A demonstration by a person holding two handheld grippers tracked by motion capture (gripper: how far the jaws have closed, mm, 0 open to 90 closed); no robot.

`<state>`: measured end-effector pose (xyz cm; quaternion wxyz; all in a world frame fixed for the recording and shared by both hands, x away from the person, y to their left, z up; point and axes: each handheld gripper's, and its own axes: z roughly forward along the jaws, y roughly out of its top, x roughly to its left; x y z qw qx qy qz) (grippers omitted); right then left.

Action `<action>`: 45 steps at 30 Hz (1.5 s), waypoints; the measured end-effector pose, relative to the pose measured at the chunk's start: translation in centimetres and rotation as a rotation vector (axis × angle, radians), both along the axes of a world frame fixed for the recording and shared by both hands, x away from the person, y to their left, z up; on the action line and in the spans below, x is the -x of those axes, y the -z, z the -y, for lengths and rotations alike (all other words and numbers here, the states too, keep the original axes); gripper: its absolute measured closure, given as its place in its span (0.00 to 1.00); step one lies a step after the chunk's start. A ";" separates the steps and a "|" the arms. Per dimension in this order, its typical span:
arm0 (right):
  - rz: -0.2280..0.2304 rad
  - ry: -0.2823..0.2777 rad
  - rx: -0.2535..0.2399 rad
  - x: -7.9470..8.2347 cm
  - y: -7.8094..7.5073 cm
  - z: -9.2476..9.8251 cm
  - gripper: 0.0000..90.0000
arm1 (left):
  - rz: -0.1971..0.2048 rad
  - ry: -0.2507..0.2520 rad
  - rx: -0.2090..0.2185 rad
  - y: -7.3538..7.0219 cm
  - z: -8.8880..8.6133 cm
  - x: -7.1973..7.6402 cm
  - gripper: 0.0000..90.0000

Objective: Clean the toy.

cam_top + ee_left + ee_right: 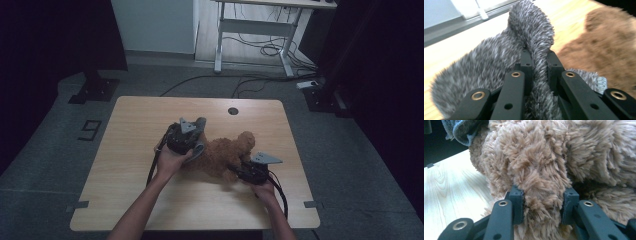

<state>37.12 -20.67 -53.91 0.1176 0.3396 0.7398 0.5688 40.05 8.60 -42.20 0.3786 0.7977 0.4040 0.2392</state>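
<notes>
- A light wooden desk [135, 130] stands on grey floor.
- Left of the desk's middle, the left gripper [192, 131] is clamped on a fold of grey fuzzy cloth [534, 37]; its own view shows the pinch.
- Near the front right edge, the right gripper [541, 205] grips a limb of the brown plush toy [222, 152] lying at mid-desk.

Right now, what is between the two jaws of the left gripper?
A fold of the grey fuzzy fabric is pinched between the jaws of the left gripper, seen in the left gripper view.
</notes>
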 end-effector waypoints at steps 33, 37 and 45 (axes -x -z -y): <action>-0.006 0.001 0.003 0.1 0.2 0.0 0.70 | -0.094 0.224 -0.006 1.6 12.6 -2.0 0.88; -0.004 0.000 0.003 0.1 0.2 0.0 0.70 | -0.068 0.209 -0.045 1.3 11.1 -1.3 0.88; -0.005 0.002 -0.005 0.0 0.2 0.1 0.70 | -0.017 0.108 -0.136 1.4 6.9 -0.7 0.88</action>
